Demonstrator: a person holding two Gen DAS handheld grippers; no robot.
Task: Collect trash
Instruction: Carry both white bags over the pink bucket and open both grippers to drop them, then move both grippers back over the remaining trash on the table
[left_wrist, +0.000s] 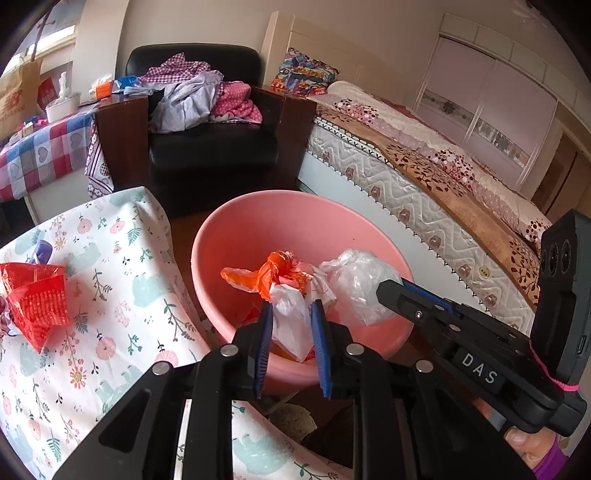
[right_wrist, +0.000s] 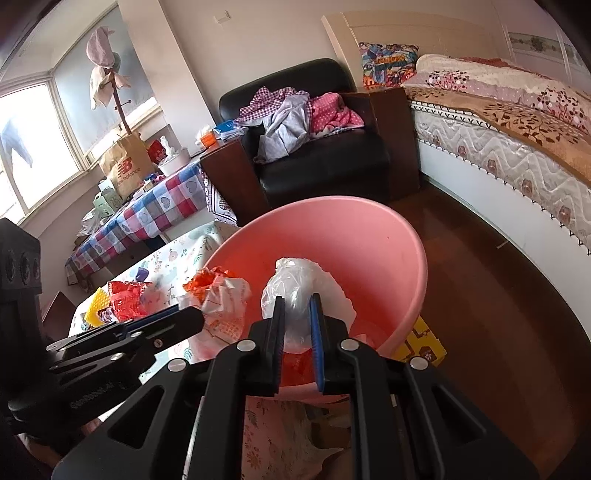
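Both grippers are positioned over the round pink plastic basin (left_wrist: 258, 221), each carrying a piece of trash above its opening.

The left gripper (left_wrist: 291, 314) has its jaws pinched on the lower part of a crumpled white-and-orange plastic bag (left_wrist: 284, 288). The bag stands roughly upright from the jaws, its orange knotted end uppermost, and it hangs inside the basin's rim, toward the near wall.

The right gripper (right_wrist: 297, 314) has its jaws pinched on a wadded clear plastic bag (right_wrist: 295, 288). This wad bulges above and to both sides of the fingers and has no marked long axis. It sits over the basin's interior, just beside the left gripper's load; whether the two loads touch cannot be determined.

The governing relation is vertical: each load lies directly above the basin's open mouth, so release should drop it inside. Both bags appear light, thin and creased; they may cling to the pads.

A crumpled red foil wrapper (left_wrist: 35, 299) lies on the floral-print tablecloth (left_wrist: 110, 295), nearer the left gripper, not yet collected.
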